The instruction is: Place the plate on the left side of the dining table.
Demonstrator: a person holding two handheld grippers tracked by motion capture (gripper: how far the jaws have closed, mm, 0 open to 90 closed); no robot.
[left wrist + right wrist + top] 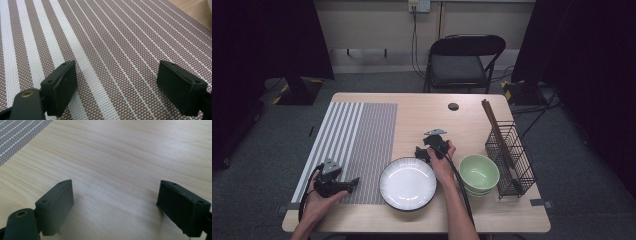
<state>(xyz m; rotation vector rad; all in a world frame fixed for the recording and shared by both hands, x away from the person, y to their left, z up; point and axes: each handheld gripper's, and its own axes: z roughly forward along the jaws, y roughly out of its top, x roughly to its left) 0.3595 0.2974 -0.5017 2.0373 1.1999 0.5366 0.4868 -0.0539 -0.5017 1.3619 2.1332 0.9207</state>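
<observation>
My left gripper point(353, 183) rests low over the near end of the striped placemat point(357, 135), pointing right toward the white plate point(407, 183). In the left gripper view its jaws stand wide apart over the woven mat point(112, 37), nothing between them; midpoint point(116, 85). My right gripper point(421, 152) is over bare wood just beyond the plate's far rim, pointing left. Its jaws are open and empty above the tabletop point(125, 157); midpoint point(116, 205). A green bowl point(479, 172) sits right of the plate.
A black wire basket point(512, 160) holding dark chopsticks point(494, 125) stands at the right edge. A small black disc point(453, 106) lies near the far edge. A folding chair point(462, 62) stands behind the table. The placemat's corner point(15, 137) shows in the right gripper view.
</observation>
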